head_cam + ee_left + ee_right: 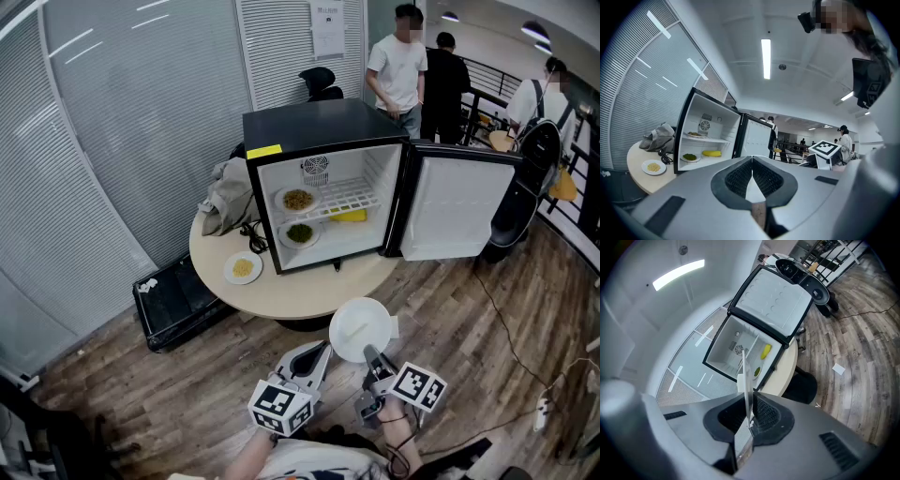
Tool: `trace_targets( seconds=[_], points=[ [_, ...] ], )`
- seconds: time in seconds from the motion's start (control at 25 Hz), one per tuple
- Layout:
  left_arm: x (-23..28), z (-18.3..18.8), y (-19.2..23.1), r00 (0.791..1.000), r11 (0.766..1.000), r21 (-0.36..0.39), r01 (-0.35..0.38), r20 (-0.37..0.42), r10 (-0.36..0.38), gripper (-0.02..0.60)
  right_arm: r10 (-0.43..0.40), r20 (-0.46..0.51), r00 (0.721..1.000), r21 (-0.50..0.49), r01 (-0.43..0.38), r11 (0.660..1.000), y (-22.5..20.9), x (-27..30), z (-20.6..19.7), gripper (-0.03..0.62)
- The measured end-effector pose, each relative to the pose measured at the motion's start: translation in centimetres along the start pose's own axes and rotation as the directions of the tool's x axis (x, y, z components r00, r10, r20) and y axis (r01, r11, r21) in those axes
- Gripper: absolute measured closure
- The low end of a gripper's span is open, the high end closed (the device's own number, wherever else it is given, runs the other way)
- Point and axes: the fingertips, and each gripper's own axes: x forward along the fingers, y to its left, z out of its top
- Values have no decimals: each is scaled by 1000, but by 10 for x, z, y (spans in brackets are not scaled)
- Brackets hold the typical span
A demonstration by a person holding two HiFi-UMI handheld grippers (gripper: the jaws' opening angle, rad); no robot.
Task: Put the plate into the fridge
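Observation:
I hold an empty white plate (pixel 360 328) in my right gripper (pixel 371 354), whose jaws are shut on its near rim; in the right gripper view the plate (pixel 746 380) shows edge-on between the pads. The small black fridge (pixel 323 122) stands on the round table (pixel 281 291) with its door (pixel 457 206) swung open to the right. Inside are a plate of yellowish food (pixel 298 199) on the wire shelf and a plate of greens (pixel 299 232) below. My left gripper (pixel 317 354) is shut and holds nothing, just left of the right one.
A third plate of yellow food (pixel 243 268) lies on the table left of the fridge, beside a grey bag (pixel 225 197) and a cable. A black case (pixel 178 298) sits on the floor. Three people (pixel 398 66) stand behind the fridge. A cord (pixel 511 337) runs across the floor.

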Motion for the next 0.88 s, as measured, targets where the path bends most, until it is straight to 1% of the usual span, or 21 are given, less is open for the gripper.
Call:
trace_targets(
  seconds=[0.16, 0.36, 0.48, 0.88],
  points=[
    [0, -2, 1, 1000, 1000, -2, 0, 2, 0, 571, 2, -9, 1000, 9, -2, 1000, -4, -1, -2, 556],
    [-4, -3, 2, 1000, 1000, 5, -6, -3, 6, 571, 20, 5, 1000, 31, -21, 999, 0, 2, -2, 556],
    [-7, -4, 5, 1000, 1000, 8, -19, -6, 19, 571, 18, -11, 1000, 25, -18, 1000, -2, 6, -4, 556],
    [-12, -10, 3, 999, 999, 1, -45, -14, 45, 571, 17, -40, 999, 48, -15, 999, -13, 6, -10, 555]
  ],
)
